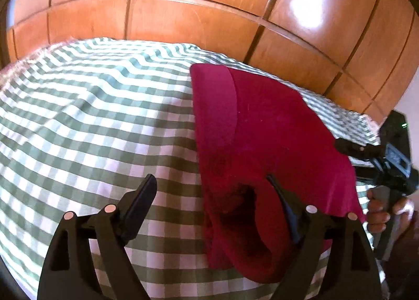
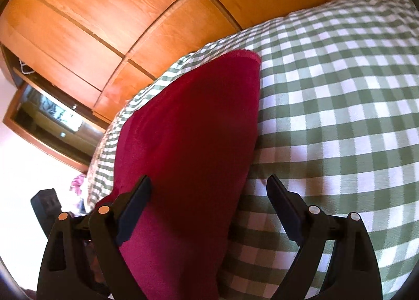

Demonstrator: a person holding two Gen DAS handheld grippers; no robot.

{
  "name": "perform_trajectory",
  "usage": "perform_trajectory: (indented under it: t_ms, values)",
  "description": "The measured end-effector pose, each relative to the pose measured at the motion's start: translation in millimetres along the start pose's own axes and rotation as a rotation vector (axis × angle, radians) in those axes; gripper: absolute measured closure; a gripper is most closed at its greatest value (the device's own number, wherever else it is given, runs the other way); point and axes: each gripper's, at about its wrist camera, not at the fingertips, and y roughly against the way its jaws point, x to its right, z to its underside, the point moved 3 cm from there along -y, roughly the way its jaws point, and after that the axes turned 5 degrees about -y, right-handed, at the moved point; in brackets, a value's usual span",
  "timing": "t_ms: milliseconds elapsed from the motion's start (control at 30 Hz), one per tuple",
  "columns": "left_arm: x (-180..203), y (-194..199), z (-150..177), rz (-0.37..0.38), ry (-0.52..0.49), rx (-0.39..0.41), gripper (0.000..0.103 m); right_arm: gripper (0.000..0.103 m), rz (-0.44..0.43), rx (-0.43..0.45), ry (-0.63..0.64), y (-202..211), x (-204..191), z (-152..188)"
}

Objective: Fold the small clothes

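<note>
The red garment (image 1: 264, 127) lies on the checked bed (image 1: 91, 121) — soft, light, limp, likely best pinched at a near hem edge — both the left gripper (image 1: 212, 184) and right gripper (image 2: 209, 184) have jaws wide apart, holding nothing.

A single dark red garment (image 1: 264, 132) of soft, fuzzy cloth lies on the bed (image 1: 91, 121), which is covered in a green-and-white checked sheet. It rests toward the side of the bed nearest the wooden wardrobe (image 1: 183, 11), its far end close to the bed's edge there. It lies mostly flat and stretched lengthways. Along one long side a strip of the cloth is folded over onto itself, making a smooth curved band. At the near end the cloth bunches up and curls into a rounded, shadowed opening. In the right wrist view the garment (image 2: 188, 137) shows as a long, plain panel narrowing to a hemmed far corner.
</note>
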Motion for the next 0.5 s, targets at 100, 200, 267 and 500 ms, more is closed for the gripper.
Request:
perform_trajectory:
  t_ms: [100, 200, 267, 500]
  values:
    - [-11.6, -5.2, 1.7, 0.117, 0.068, -0.014, 0.020, 0.015, -0.047, -0.029, -0.025, -6.3, 4.6, -0.6]
    - [-24.3, -12.2, 5.2, 0.251, 0.157, -0.042, 0.024, 0.015, -0.092, -0.040, -0.040, -6.9, 10.4, 1.2]
    - [-27.3, -16.4, 6.4, 0.320, 0.184, -0.055, 0.037, 0.018, -0.130, -0.057, -0.043, -6.7, 12.8, 2.5]
    - [-25.8, -33.6, 14.2, 0.408, 0.221, -0.065, 0.064, 0.038, -0.138, -0.093, 0.008, -24.5, -4.1, 8.2]
